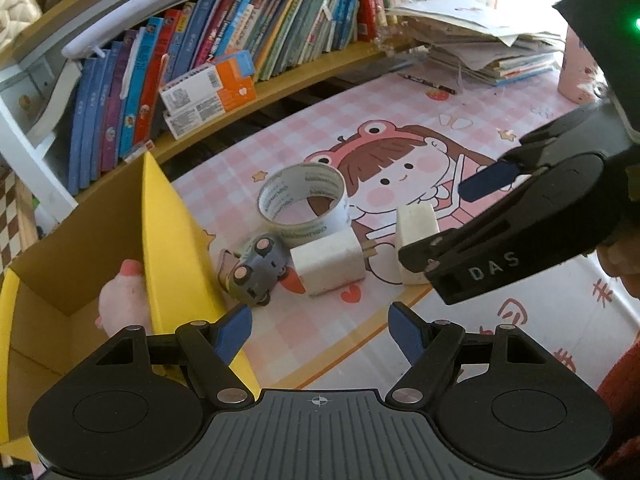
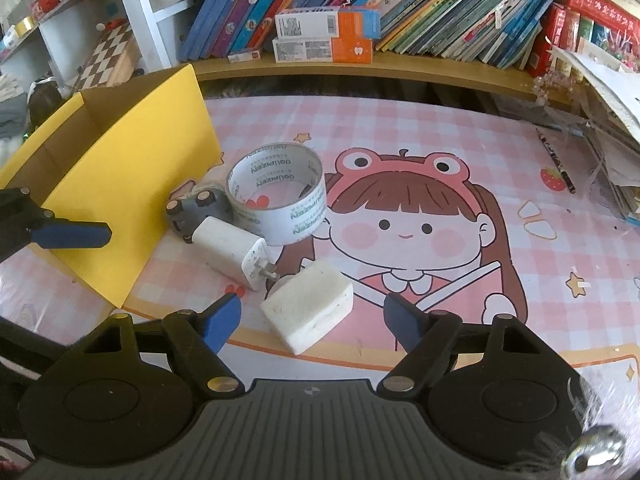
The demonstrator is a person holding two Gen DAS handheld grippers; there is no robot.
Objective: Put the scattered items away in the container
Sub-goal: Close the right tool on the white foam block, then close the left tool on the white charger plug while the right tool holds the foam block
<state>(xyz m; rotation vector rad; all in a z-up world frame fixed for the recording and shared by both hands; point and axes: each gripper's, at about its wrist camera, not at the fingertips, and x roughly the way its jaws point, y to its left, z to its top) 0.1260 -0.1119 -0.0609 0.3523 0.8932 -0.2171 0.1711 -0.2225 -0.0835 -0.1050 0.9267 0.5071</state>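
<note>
Sponge [image 2: 308,306] is seen low in the frame's centre on the worktop [image 2: 460,152], between the wide jaws of the right gripper [image 2: 312,320]. It should be squeezed squarely across its short sides, gently. Charger [image 2: 232,252], tape roll [image 2: 278,196] and toy car [image 2: 192,210] lie clustered beside the yellow box [image 2: 132,184] at left, which holds a pink item [image 1: 120,296]. The left gripper [image 1: 320,330] is also held wide.

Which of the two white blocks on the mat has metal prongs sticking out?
The white charger beside the toy car; the sponge nearer the right gripper has none.
</note>
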